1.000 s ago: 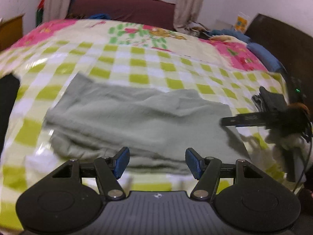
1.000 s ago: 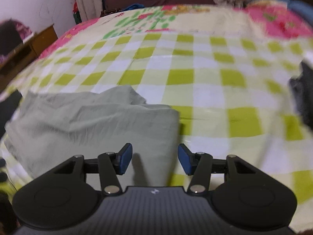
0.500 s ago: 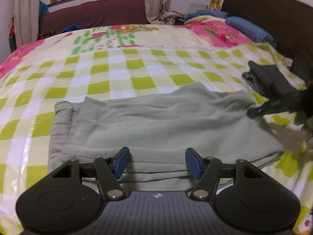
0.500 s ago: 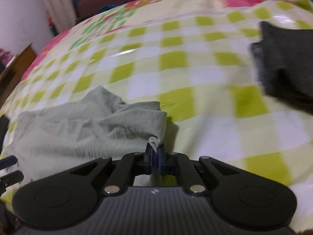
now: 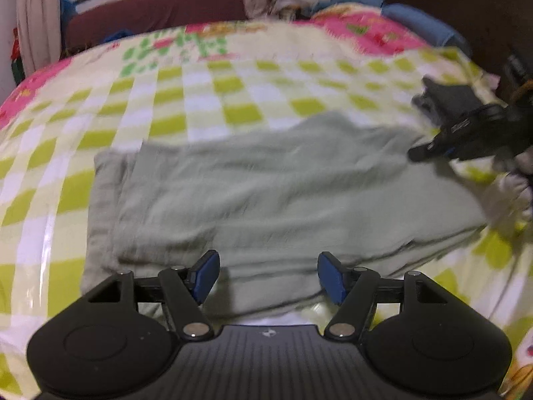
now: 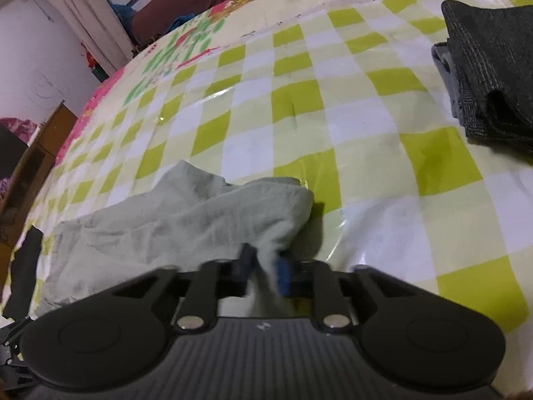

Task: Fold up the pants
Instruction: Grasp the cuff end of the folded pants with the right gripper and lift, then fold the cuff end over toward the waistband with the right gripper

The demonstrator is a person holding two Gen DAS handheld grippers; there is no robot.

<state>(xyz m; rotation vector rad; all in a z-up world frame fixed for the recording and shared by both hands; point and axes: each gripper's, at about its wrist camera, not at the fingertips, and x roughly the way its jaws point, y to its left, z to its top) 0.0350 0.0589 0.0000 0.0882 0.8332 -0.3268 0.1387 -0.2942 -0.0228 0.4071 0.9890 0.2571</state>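
Pale grey-green pants point(image 5: 266, 193) lie folded lengthwise on the checked bedspread point(image 5: 206, 76). My left gripper point(image 5: 268, 275) is open, its blue pads just above the near edge of the pants. My right gripper point(image 6: 265, 268) grips the pants' right end point(image 6: 206, 220), with cloth between its narrowly parted, blurred fingers. In the left wrist view the right gripper point(image 5: 429, 148) appears as a dark shape at the pants' right end.
A folded dark grey garment point(image 6: 493, 66) lies on the bed to the right, also in the left wrist view point(image 5: 446, 98). A dark cloth point(image 6: 23, 266) lies at the left bed edge. Pillows point(image 5: 416, 23) and a dark headboard point(image 5: 466, 16) stand far right.
My right gripper closed on the pants' right end and now its fingers stand slightly apart around the cloth. My left gripper stayed open and came closer over the pants' near edge.
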